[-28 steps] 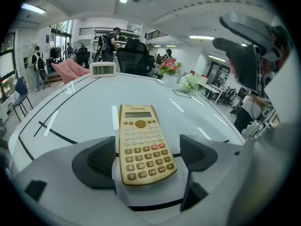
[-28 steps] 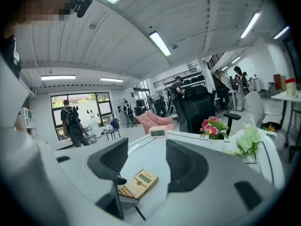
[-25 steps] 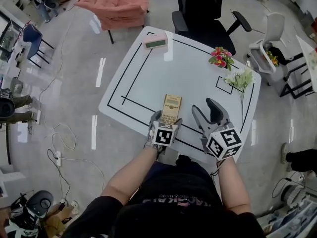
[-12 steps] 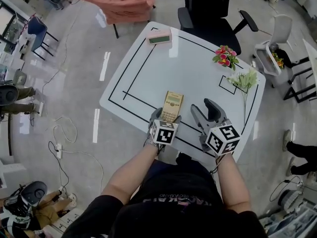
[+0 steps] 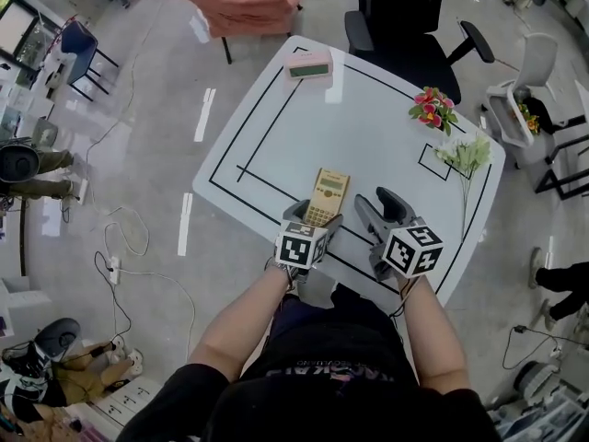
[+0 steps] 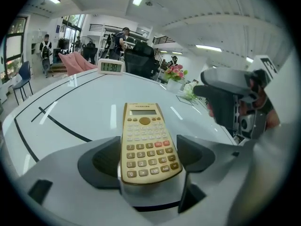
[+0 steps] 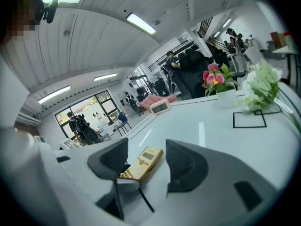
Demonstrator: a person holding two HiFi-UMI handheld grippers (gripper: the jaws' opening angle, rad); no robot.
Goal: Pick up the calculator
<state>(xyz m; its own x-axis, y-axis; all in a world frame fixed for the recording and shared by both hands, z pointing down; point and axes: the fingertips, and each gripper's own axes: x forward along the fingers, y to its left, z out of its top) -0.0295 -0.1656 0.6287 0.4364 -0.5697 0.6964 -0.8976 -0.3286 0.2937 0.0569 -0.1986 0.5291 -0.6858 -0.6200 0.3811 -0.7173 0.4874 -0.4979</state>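
Observation:
A tan calculator [image 5: 329,191] lies face up on the white table [image 5: 368,136], near its front edge. My left gripper [image 5: 313,215] straddles the calculator's near end. In the left gripper view the keypad end [image 6: 143,135] sits between the two dark pads [image 6: 106,157]. The jaws are closing, and the pads stand right at the calculator's edges without a clear press. My right gripper [image 5: 377,203] hovers open just to the right, low over the table, with nothing in it. Its view shows the calculator [image 7: 143,164] beyond its jaws [image 7: 148,161].
A pink desk clock [image 5: 309,64] stands at the table's far corner. Pink flowers [image 5: 433,109] and white flowers [image 5: 465,155] are at the far right, near a taped square. Black tape lines cross the tabletop. A black office chair [image 5: 405,17] stands behind the table.
The right gripper has come down closer to the table. The left gripper has stayed at the calculator's near end, its jaws a little narrower.

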